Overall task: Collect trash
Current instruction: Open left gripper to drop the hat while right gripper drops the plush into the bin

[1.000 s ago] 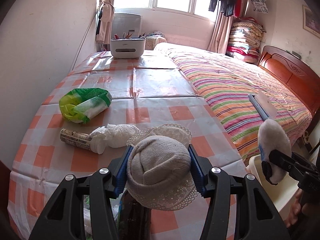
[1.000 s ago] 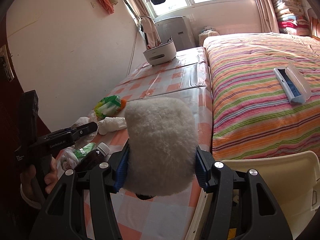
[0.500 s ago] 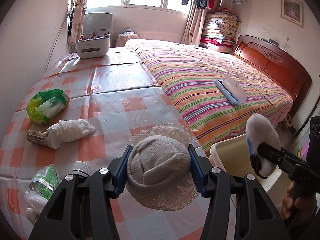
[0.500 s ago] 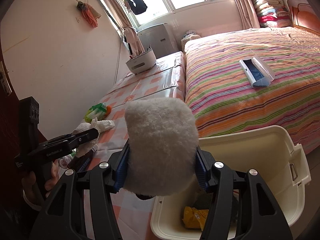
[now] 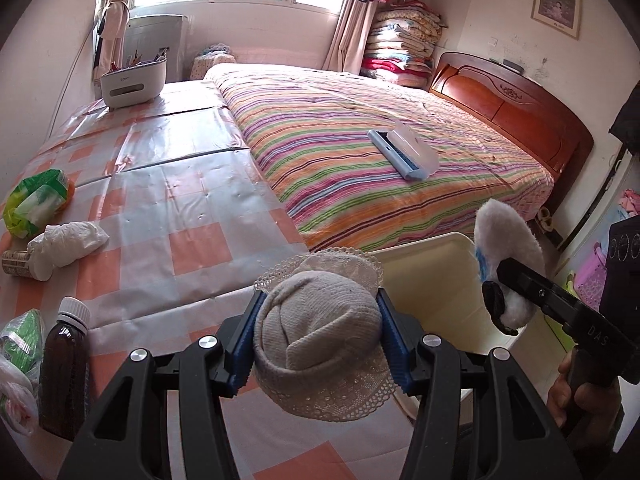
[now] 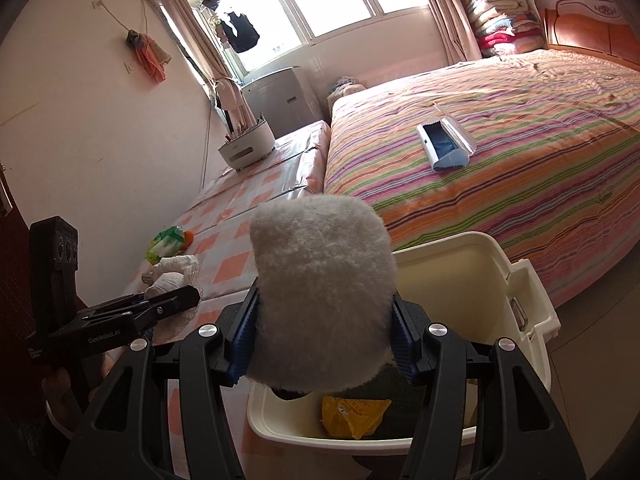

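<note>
We are partway through: our right gripper [image 6: 324, 344] is clamped on a fluffy white pad [image 6: 322, 296] directly over the cream bin [image 6: 524, 280] at the lower centre of the right wrist view, and a yellow wrapper [image 6: 354, 410] already lies inside it. Our left gripper [image 5: 318, 344] is closed on a balled lace-trimmed sock [image 5: 320, 336], at the lower centre of the left view, just at the bin's near edge, above the checkered tablecloth [image 5: 160, 184].

Still on the cloth along the left edge of the left view: a green tissue pack [image 5: 34, 200], a crumpled white wad [image 5: 66, 242] touching a small printed tube [image 5: 14, 258], a brown bottle [image 5: 64, 368], and what may be a green-and-clear wrapper [image 5: 20, 356], cut off at the rim. So both held pieces wait to be dropped, and several remain to fetch
</note>
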The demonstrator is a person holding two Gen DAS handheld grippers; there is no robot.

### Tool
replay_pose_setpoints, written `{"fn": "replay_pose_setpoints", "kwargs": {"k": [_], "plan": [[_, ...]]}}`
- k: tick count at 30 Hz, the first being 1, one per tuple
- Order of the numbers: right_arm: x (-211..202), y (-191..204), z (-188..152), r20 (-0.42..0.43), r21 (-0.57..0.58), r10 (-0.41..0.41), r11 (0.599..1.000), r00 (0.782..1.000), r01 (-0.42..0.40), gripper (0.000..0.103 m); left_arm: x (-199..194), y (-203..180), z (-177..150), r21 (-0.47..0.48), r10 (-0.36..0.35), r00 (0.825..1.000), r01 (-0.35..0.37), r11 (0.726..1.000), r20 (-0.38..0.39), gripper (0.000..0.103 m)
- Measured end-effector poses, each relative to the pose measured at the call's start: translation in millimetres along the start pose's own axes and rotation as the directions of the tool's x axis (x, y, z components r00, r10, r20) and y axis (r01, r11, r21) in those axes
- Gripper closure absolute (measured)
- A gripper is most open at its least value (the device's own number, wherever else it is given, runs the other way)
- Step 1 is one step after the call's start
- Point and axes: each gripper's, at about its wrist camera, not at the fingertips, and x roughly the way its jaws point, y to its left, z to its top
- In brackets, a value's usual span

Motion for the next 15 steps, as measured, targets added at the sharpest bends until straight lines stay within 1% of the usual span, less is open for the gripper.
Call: {"fn": "replay_pose_setpoints", "kwargs": {"k": [3, 6, 9, 10, 12, 14, 15], "plan": [[-8.4, -15.9, -0.1, 0.029, 0.023, -0.064, 0.998, 0.998, 0.063, 0.048, 7.3, -13.3, -2.2, 0.007, -0.027, 0.999, 0.027, 1.0, -0.018, 0.051], [-14.6, -28.5, 0.4, 0.055, 0.038, -0.139, 0.99, 0.989, 0.137, 0.048, 15.2, -28.0, -4.6, 0.021, -0.048, 0.998, 0.048, 0.999, -0.033, 0.051], [-16.4, -38.0, 1.7, 0.065, 0.047, -0.19, 0.981, 0.98, 0.188, 0.047, 24.4, -41.0, -6.8, 0.032, -0.065, 0.997, 0.066, 0.997, -0.049, 0.051], [-15.7, -41.0, 1.9, 0.064, 0.056, -0.195, 0.98, 0.979, 0.191, 0.047, 27.1, -44.4, -7.6, 0.033, -0.07, 0.996, 0.072, 0.997, -0.055, 0.051], [-14.6, -46.0, 2.2, 0.055, 0.076, -0.208, 0.976, 0.977, 0.204, 0.044, 31.8, -48.6, -7.8, 0.037, -0.079, 0.995, 0.082, 0.996, -0.065, 0.051], [-17.0, -50.2, 2.0, 0.064, 0.099, -0.223, 0.971, 0.973, 0.216, 0.034, 34.5, -53.4, -9.1, 0.045, -0.078, 0.995, 0.081, 0.996, -0.068, 0.051], [-19.2, -51.7, 2.8, 0.073, 0.106, -0.219, 0.972, 0.973, 0.21, 0.033, 35.3, -55.0, -10.1, 0.047, -0.078, 0.995, 0.081, 0.996, -0.068, 0.051]]}}
